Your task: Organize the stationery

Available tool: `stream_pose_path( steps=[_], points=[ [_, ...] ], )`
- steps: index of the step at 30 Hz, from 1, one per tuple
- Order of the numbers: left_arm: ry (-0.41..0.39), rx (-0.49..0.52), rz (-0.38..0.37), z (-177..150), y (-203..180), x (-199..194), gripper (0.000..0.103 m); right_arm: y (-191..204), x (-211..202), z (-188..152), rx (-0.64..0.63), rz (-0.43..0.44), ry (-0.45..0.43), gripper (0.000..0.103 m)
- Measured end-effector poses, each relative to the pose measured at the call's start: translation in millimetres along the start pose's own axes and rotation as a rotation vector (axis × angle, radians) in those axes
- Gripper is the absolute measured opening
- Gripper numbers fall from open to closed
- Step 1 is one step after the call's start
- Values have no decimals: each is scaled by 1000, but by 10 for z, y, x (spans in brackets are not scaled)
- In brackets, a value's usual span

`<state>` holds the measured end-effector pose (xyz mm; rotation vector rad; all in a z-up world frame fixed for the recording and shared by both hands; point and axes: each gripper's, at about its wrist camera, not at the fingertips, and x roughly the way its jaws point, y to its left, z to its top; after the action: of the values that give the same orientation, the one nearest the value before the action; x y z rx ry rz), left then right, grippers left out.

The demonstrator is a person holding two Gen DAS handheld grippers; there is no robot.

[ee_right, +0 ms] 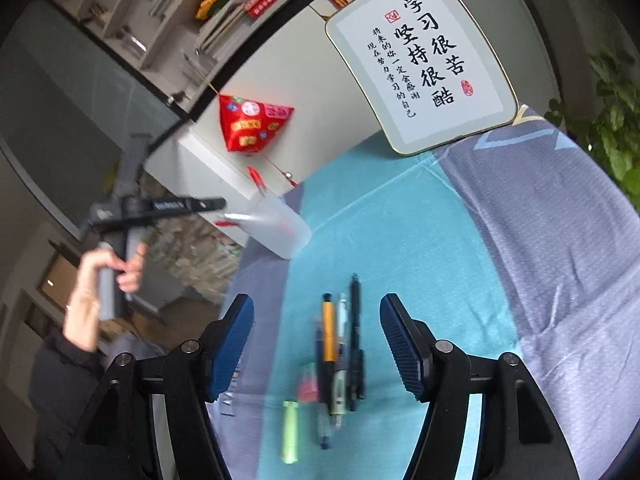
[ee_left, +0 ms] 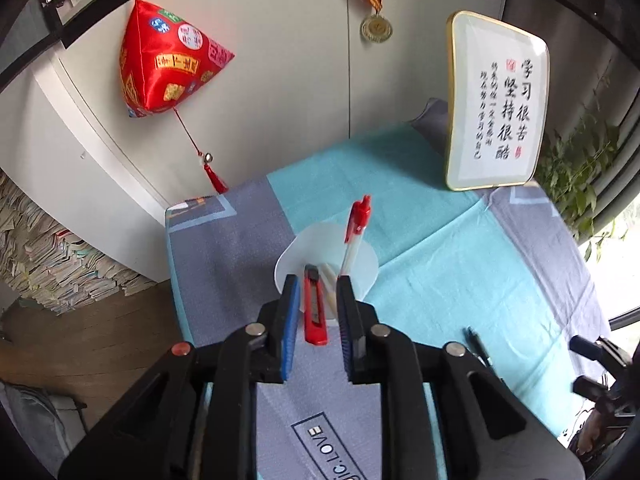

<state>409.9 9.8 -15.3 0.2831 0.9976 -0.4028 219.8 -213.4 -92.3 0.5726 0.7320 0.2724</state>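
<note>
Left tongs (ee_left: 318, 300) hang slightly open over the cup (ee_left: 326, 258), holding nothing; right tongs (ee_right: 316, 344), wide and empty, must next close on a pen (ee_right: 329, 328).

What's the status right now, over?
Left tool open above cup; red cutter between its pads, untouched, dropping in. Right tool open, empty, over loose pens on cloth. Nothing in the way.

I see free bench (ee_right: 420, 216) far right of pens (ee_right: 340, 352) | blocked: cup (ee_left: 326, 256) far left, framed plaque (ee_right: 420, 60) at far edge
</note>
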Motion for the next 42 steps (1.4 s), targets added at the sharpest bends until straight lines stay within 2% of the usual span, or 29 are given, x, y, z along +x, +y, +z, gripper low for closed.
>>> stream_pose_path(
  steps=[1,2,3,5,6,8,10,11,13,14,16,17,19,20,21,24,28,34,38,40,41,42],
  points=[
    [-23,-5,-14,-14,-43,-88,37,5,76,-7,-32,-44,36,67],
    [-47,-7,-25,-42,-73,-177,50,4,171,-6,-55,-71,84,67],
    [-72,-8,-30,-82,-109,-270,56,-14,261,-8,-65,-70,130,67],
    [-111,0,-41,-210,-193,-451,62,-34,421,3,-69,-9,209,67],
    [-127,11,-50,-297,-238,-538,64,-24,497,9,-86,-8,249,67],
    [-153,37,-63,-504,-339,-687,66,56,624,16,-159,-110,304,67],
    [-182,52,-62,-744,-412,-788,76,138,707,1,-235,-174,344,66],
    [-192,55,-39,-863,-443,-807,79,169,733,-11,-258,-198,364,63],
    [-205,54,42,-1120,-534,-804,79,231,782,-65,-313,-253,401,57],
    [-196,61,57,-1241,-584,-780,79,257,808,-105,-337,-276,420,54],
    [-181,60,30,-1472,-648,-714,79,282,881,-205,-370,-317,466,39],
    [-174,56,11,-1584,-689,-681,79,278,907,-253,-360,-302,478,34],
    [-184,47,-27,-1787,-771,-620,79,333,908,-331,-406,-358,447,26],
    [-184,41,-42,-1868,-810,-583,79,363,909,-376,-444,-411,431,14],
    [-175,26,-53,-1935,-844,-539,79,363,895,-405,-444,-424,415,14],
    [-147,-21,-102,-2112,-963,-424,79,316,786,-438,-402,-391,413,13],
    [-117,-43,-111,-2300,-1162,-311,79,243,545,-494,-348,-350,401,12],
    [-76,-65,-163,-2426,-1355,-184,79,211,179,-550,-318,-331,341,12],
    [-50,-94,-191,-2438,-1450,-66,79,224,122,-546,-301,-307,326,12],
    [-54,-98,-209,-2418,-1496,-21,75,229,131,-552,-297,-302,321,12],
    [-51,-93,-228,-2415,-1522,7,60,220,113,-558,-294,-299,319,12],
    [-28,-81,-255,-2407,-1555,56,23,212,99,-564,-289,-295,317,12]
  ],
)
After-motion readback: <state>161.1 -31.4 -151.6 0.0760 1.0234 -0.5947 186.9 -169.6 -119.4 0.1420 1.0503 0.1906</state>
